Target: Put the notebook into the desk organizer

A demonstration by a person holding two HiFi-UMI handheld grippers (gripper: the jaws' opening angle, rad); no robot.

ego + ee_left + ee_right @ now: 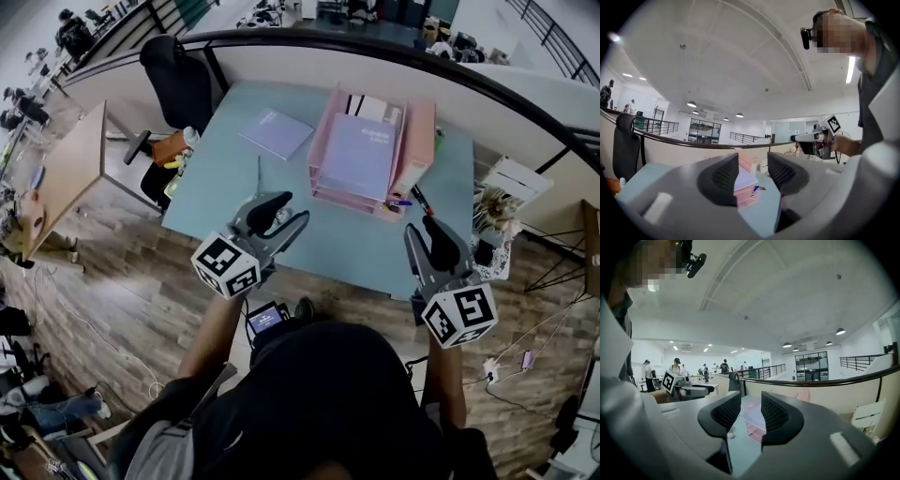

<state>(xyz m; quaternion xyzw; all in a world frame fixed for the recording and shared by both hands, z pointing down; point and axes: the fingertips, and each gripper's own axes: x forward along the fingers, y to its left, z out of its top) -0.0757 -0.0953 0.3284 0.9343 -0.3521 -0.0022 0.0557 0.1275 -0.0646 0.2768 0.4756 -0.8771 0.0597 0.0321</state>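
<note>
A pale blue-green tabletop [347, 239] stands against a curved low wall. At its far right sits a pink desk organizer [420, 141], a stack of trays, with a lavender book [359, 155] already lying on the top tray. The notebook [275, 132], thin and lavender, lies flat on the far left of the tabletop, apart from the organizer and untouched.

Over the near edge the person holds the left gripper [284, 214] and the right gripper [427, 234], both well short of the notebook. The fingers of each are spread, with nothing between them. Two pens [398, 202] lie at the organizer's near right corner.

The notebook looks light, a little floppy and smooth-covered. Lying flat, it gives the fingers little to grip. A pinch on one edge, best along the stiffer spine, seems the surest hold.
</note>
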